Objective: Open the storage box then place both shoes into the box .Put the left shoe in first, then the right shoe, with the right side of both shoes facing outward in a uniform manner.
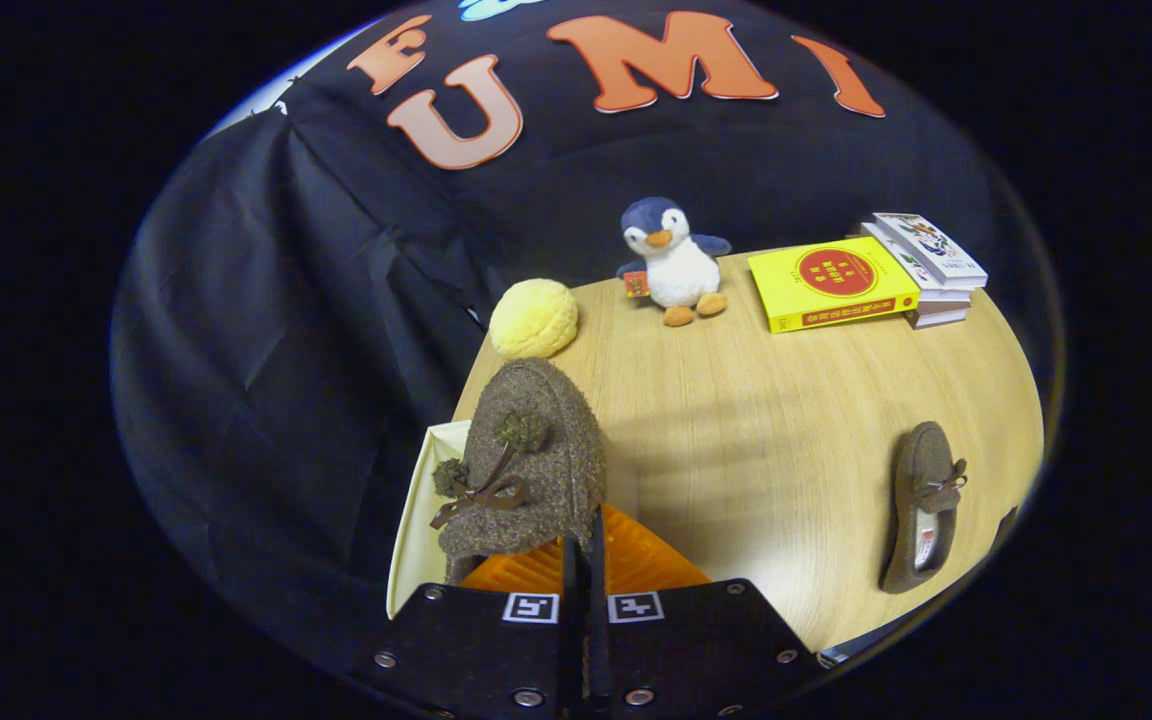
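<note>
My gripper (583,560) is shut on the back rim of a brown fuzzy shoe (536,460) with pom-poms and a ribbon bow. Its toe points away from me. The shoe hangs over the open storage box, whose cream wall (416,520) shows to its left and whose orange ribbed part (641,560) shows just under the fingers. I cannot tell whether the shoe touches the box. The second brown shoe (923,508) lies on the wooden table (766,430) off to the right, sole side partly turned up, apart from the gripper.
At the table's far edge sit a yellow round plush (534,318), a penguin toy (674,262), a yellow book (831,285) and a small stack of books (931,265). The table's left edge runs right beside the box.
</note>
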Motion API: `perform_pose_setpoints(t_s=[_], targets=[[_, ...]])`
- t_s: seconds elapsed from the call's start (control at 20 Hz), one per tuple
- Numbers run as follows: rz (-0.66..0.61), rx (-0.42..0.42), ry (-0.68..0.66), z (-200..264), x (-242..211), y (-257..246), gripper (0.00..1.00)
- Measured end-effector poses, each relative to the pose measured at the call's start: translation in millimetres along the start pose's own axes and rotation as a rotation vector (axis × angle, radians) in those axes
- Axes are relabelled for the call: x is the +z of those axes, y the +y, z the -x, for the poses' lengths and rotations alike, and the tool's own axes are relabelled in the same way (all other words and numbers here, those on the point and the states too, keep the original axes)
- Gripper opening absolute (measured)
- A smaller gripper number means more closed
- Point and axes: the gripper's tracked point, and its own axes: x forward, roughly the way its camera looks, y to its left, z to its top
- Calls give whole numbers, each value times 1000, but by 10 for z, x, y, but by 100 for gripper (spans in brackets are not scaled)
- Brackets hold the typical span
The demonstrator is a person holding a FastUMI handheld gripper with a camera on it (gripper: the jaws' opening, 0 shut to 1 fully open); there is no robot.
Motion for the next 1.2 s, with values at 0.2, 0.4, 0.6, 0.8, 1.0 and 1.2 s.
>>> perform_pose_setpoints(t_s=[0.2,0.4,0.6,0.8,1.0,1.2], targets=[[47,18,52,-406,-184,319,4],[85,-19,133,-730,-449,459,4],[85,-56,230,-941,-657,483,4],[53,-54,332,-1054,-841,577,4],[41,-10,417,-1096,-1076,684,12],[66,45,450,-934,-1121,688,25]])
